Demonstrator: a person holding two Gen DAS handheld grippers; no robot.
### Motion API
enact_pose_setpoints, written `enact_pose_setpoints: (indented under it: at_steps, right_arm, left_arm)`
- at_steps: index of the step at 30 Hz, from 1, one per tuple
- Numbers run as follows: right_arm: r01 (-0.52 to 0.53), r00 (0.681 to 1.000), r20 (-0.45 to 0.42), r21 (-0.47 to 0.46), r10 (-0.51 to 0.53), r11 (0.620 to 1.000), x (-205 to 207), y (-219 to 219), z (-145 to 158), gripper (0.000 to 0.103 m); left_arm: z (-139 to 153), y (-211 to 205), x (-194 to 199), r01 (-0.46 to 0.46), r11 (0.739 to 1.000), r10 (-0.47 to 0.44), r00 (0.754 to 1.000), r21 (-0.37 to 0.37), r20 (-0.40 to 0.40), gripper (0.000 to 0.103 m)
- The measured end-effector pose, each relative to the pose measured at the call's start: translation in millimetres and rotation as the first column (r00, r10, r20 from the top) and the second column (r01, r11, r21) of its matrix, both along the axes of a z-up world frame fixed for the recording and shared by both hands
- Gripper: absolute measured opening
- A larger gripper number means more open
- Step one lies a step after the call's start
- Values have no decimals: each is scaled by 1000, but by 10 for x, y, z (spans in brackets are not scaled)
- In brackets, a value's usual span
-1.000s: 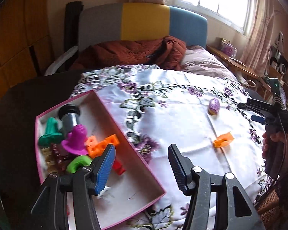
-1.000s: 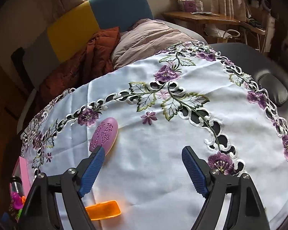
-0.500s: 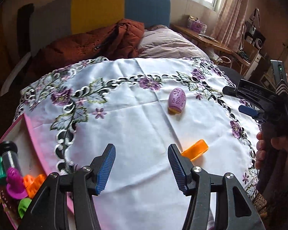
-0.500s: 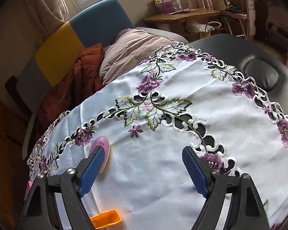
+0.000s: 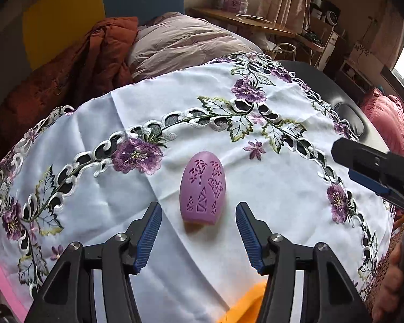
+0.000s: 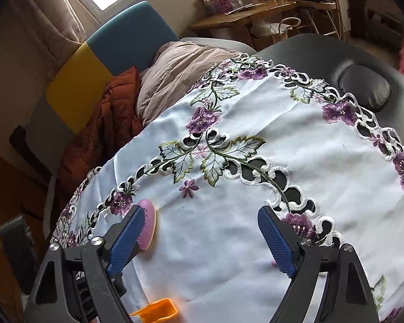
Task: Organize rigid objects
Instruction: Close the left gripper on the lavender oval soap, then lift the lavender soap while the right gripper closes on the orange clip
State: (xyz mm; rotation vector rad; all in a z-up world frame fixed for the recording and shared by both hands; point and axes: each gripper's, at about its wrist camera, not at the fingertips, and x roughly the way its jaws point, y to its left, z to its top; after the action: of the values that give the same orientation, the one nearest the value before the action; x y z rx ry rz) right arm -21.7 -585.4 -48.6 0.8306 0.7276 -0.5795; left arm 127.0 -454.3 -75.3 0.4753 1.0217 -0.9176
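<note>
A purple egg-shaped piece (image 5: 202,188) with cut-out patterns lies on the white embroidered cloth (image 5: 107,188). My left gripper (image 5: 198,208) hangs open over it. The egg's near end sits between the two blue fingertips, and neither pad touches it. An orange piece (image 5: 242,304) lies under the left gripper, partly hidden. In the right wrist view the egg (image 6: 148,226) shows just behind the left finger, and the orange piece (image 6: 159,309) lies at the bottom edge. My right gripper (image 6: 201,211) hovers over bare cloth, its jaws opening with nothing between them.
A corner of the pink box (image 5: 2,290) shows at the lower left. The right gripper's black body (image 5: 377,169) reaches in from the right, held by a hand (image 5: 393,277). Beyond the table are a rust-coloured jacket (image 5: 75,72), a pinkish quilt (image 5: 180,45) and a colourful chair back.
My left gripper has swung right from above the pink box, across the cloth, and come down over the purple egg. The right gripper has rolled a little and barely shifted.
</note>
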Motion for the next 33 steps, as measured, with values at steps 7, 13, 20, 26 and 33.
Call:
enact_pose_setpoints:
  at_steps: [7,13,20,26,33]
  right_arm:
    - [-11,1000,-7,10,11,1000,29,2,-33,87]
    - [-50,999,-22,-1,50,999,84,40,-47,87]
    - [-227,969,-87,53,231,972,314,245,-216,87]
    - [-401,906,-98,118,412,909,481,501,-345,89]
    - [-656,729,-189,82,658,750,625,1138,-437,95]
  left_arm:
    - [-311,-277,157,-12,998,14,999,66,-38,44]
    - [-193,120,134,-108,994,108,993,-15,-50,43]
    - [3,1001,28,-264,963,261,964,-48,-58,43]
    - [190,1528,-295,-304,949,304,953,-86,-18,43]
    - [341,2024,-566,-355,927,356,934,-122,-18,43]
